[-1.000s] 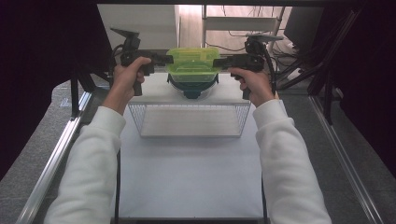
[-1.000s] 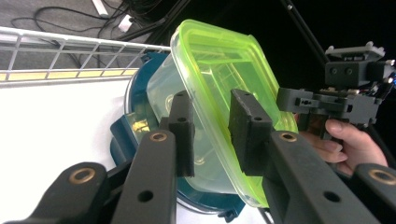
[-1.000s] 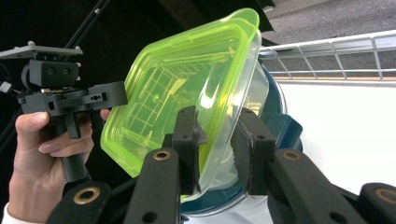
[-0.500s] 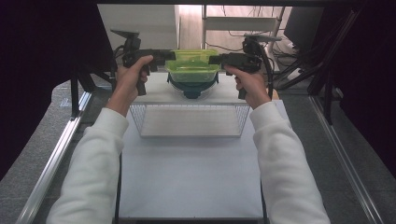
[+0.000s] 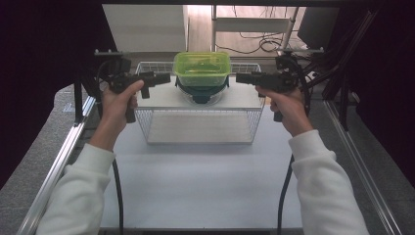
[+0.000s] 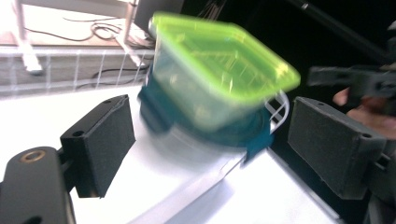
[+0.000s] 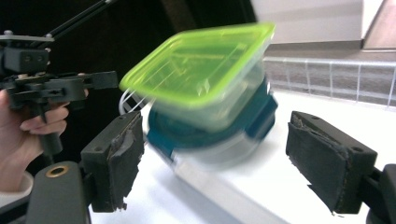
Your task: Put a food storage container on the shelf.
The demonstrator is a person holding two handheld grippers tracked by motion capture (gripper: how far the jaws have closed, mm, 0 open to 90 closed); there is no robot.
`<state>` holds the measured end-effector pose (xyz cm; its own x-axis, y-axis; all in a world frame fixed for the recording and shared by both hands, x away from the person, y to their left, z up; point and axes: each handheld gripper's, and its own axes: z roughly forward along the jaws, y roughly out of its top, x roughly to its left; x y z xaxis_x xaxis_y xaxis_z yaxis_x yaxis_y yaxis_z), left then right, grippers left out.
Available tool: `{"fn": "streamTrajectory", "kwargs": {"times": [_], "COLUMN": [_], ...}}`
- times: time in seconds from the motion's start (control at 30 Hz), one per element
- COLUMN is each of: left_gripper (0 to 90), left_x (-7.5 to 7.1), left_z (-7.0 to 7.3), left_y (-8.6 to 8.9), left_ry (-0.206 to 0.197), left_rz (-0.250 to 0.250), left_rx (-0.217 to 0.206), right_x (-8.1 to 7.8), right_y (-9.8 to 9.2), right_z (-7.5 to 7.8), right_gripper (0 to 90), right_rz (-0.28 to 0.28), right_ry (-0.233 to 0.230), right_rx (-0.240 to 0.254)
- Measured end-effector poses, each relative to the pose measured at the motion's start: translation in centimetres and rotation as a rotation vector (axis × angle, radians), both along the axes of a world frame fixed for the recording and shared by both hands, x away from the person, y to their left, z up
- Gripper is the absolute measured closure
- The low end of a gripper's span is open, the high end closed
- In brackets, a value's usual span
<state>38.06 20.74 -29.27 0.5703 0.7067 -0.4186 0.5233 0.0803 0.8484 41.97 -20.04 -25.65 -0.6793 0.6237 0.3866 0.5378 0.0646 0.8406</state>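
a clear box with a lime-green lid (image 5: 201, 68) sits stacked on a round container with a teal lid (image 5: 200, 92), on the white top of a wire basket (image 5: 198, 128) standing on the tabletop (image 5: 205, 181); the left gripper (image 5: 164, 78) hovers just left of the stack, fingers (image 6: 100, 140) spread and released; the right gripper (image 5: 241, 77) hovers just right of it, fingers (image 7: 116, 158) likewise apart, touching nothing
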Motion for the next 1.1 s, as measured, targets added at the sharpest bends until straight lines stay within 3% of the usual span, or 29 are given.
{"fn": "streamTrajectory", "kwargs": {"times": [0.2,0.3,0.33,0.53,0.67,0.8,1.1], "left_gripper": [14.1,14.4,14.8,15.3,15.6,15.6,14.9], "left_x": [-4.1,-5.2,-6.1,-8.7,-9.9,-10.7,-12.7], "left_z": [-2.8,-3.8,-4.7,-8.1,-10.4,-12.1,-17.3], "left_y": [-0.1,-0.1,0.1,0.4,0.2,0.4,1.3], "left_ry": [-0.004,-0.008,-0.006,0.020,0.044,0.064,0.169], "left_rz": [-0.030,-0.036,-0.038,-0.030,-0.025,-0.016,0.009], "left_rx": [0.066,0.102,0.126,0.158,0.201,0.211,0.229], "right_x": [-3.2,-4.2,-5.3,-7.9,-9.4,-10.5,-12.6], "right_y": [-1.9,-2.6,-3.2,-4.1,-4.5,-4.5,-4.7], "right_z": [-2.4,-3.5,-4.8,-8.6,-11.1,-13.6,-18.1], "right_gripper": [19.8,19.9,20.1,20.2,20.2,20.2,20.3], "right_rz": [0.029,0.035,0.034,0.018,0.015,0.030,0.041], "right_ry": [-0.043,-0.052,-0.067,-0.091,-0.083,-0.053,0.017], "right_rx": [-0.032,-0.044,-0.049,-0.113,-0.138,-0.170,-0.198]}}
